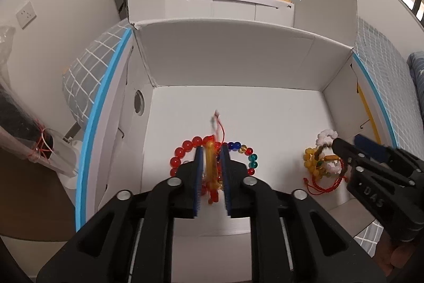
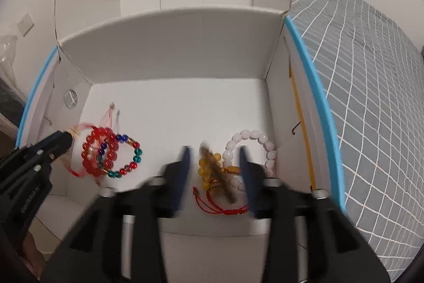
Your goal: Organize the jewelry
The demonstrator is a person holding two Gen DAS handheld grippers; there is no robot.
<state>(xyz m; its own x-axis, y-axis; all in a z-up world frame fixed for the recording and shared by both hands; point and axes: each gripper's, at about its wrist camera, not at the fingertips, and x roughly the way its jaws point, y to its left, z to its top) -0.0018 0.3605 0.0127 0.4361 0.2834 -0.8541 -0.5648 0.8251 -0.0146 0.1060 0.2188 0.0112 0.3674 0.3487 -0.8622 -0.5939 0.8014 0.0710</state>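
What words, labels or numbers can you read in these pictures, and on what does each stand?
"DAS": on the body of the right gripper.
"GenRobot.AI", as far as the blur allows: on the body of the left gripper.
Small print on the far white carton: too small to read.

left gripper (image 1: 212,150) angled down, jaws narrowly parted, right gripper (image 2: 216,150) angled down alongside, jaws wider apart

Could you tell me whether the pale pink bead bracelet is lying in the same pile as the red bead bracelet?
No, the pale pink bead bracelet lies at the right of the white box, apart from the red bead bracelet at the left.
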